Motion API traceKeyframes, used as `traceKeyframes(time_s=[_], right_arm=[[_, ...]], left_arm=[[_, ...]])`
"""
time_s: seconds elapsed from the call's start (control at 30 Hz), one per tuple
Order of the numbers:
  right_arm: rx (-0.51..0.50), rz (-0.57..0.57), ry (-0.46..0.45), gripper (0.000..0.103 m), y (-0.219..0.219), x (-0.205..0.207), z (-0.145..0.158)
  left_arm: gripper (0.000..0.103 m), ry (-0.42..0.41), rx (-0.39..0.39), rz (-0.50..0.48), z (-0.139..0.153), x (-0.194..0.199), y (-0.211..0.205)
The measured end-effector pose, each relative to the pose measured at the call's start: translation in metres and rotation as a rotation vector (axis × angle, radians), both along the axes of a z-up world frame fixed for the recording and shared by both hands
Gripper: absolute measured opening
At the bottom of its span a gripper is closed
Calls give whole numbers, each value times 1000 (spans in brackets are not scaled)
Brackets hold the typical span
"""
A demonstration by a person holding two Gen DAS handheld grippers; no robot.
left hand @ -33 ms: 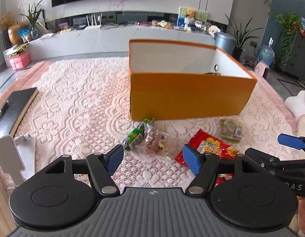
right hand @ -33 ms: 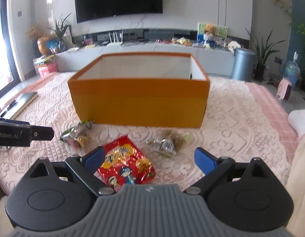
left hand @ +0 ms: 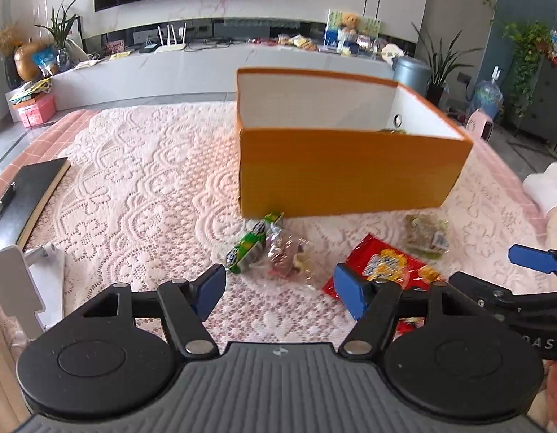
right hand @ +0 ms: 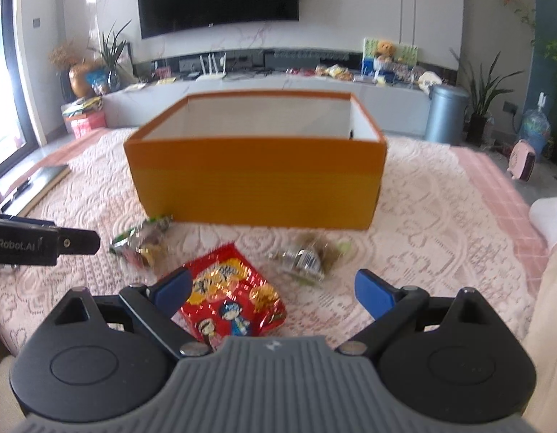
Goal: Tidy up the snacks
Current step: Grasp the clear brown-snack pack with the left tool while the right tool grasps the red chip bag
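The left gripper (left hand: 280,292) and right gripper (right hand: 273,294) both gape wide, holding nothing. Just beyond them on the pink lace cloth (left hand: 141,187) lie a red foil snack packet (right hand: 231,296), a green-and-clear wrapped snack (left hand: 264,249) to its left and a clear crinkled sweet bag (right hand: 307,256) to its right, all near the open orange cardboard box (right hand: 257,187).

An open orange cardboard box with white inner walls (right hand: 255,187) stands upright mid-way across the pink lace-covered tabletop (left hand: 141,195). Three snack packs lie flat along the box's near side: a green-edged clear wrapper of sweets (left hand: 267,249) just beside its left corner, a glossy red cartoon-printed packet (right hand: 231,296) nearer the table's front edge, and a clear brownish pouch (right hand: 307,256) toward the right.
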State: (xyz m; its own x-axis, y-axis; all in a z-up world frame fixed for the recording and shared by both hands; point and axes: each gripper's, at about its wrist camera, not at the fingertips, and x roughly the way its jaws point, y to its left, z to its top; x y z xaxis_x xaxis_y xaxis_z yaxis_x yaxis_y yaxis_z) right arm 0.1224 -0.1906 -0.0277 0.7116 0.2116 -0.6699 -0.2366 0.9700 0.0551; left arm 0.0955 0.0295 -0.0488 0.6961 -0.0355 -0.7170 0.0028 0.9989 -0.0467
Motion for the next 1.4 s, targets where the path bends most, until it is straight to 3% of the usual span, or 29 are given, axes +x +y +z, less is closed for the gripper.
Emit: traceKeyframes(time_s=[0.2,0.5,0.7,0.93,1.07,1.4], right_arm=[[-5,43,45,94,10,10,-22],[-50,116,49,95,27,29,-41],[-83,178,43,95,36,37,-52],[-19,198,90,97,32,46,-63],[-36,228,95,97,38,45,-67],[-66,245,94,86,44,43,-68]], left_arm=[[81,31,7,-4,-24,14,7],[81,-11,23,-80,-39,31,-1],[78,-9,-3,-109,-46,45,-3],[65,41,6,-131,-60,54,-8],[64,43,11,-140,-63,54,-9],[58,46,-2,-131,-63,52,-9]])
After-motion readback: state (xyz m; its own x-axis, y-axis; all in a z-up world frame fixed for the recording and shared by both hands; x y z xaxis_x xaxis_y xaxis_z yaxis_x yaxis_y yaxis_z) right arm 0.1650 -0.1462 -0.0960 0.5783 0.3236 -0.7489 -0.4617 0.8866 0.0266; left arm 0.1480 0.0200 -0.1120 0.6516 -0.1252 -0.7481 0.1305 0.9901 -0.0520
